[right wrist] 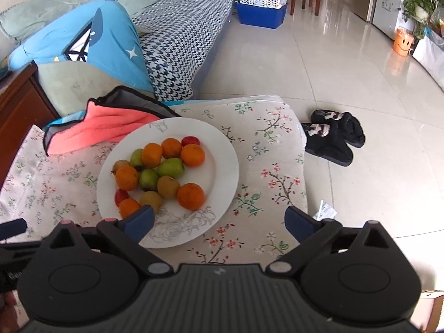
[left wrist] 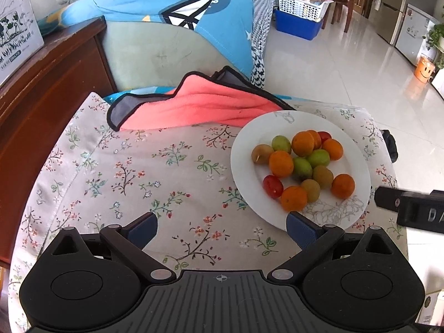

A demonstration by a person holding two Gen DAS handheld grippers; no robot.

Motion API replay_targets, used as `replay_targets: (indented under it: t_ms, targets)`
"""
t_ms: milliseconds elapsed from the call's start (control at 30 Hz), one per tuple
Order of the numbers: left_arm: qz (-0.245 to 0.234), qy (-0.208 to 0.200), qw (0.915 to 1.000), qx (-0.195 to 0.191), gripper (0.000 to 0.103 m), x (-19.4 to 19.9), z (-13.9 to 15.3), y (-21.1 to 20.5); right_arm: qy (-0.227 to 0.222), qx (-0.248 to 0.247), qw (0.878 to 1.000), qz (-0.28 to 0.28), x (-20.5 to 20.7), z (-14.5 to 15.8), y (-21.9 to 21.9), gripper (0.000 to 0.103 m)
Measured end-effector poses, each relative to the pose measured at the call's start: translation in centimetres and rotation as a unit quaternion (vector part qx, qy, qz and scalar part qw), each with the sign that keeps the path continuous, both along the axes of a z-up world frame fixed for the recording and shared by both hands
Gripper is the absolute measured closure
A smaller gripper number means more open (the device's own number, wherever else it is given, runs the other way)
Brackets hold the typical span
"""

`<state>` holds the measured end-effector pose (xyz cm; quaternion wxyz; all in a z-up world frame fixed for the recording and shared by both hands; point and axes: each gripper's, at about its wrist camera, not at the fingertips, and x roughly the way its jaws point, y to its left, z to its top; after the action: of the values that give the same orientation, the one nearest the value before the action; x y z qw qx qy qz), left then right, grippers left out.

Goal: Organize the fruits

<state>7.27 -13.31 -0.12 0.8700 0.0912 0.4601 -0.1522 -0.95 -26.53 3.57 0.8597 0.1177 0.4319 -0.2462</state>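
Observation:
A white plate [left wrist: 249, 149] [right wrist: 222, 149] on the floral tablecloth [left wrist: 138, 172] holds several small oranges [left wrist: 280, 163] [right wrist: 190, 196], green fruits [left wrist: 318, 157] [right wrist: 171, 167] and red ones [left wrist: 273, 185] [right wrist: 121, 196]. My left gripper [left wrist: 222, 230] hangs open over bare cloth, just left of the plate's near rim, nothing between its fingers. My right gripper [right wrist: 219, 222] stands wide open above the plate's near right rim, empty; its left finger [right wrist: 140, 220] overlaps the nearest orange in the picture. The right gripper's body shows at the left wrist view's right edge [left wrist: 410, 208].
A pink towel with grey trim [left wrist: 194, 105] [right wrist: 102, 127] lies behind the plate. A wooden cabinet [left wrist: 41, 97] stands left, a sofa with blue cushion [right wrist: 91, 41] behind. Black slippers [right wrist: 333, 136] lie on the tiled floor right of the table edge [right wrist: 302, 166].

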Motion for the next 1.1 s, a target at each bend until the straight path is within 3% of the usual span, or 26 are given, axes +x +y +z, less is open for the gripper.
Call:
replay_targets:
  t_ms: [500, 1100]
  targets:
    - [0.010, 0.015, 0.9996, 0.020, 0.003, 0.7, -0.9, -1.1, 0.037, -0.022, 0.999, 0.011, 0.7, -1.6, 0.2, 0.002]
    - [0.023, 0.019, 0.9991, 0.031, 0.003, 0.9, -1.3, -2.0, 0.048, -0.034, 0.998, 0.007, 1.0, -2.2, 0.1, 0.001]
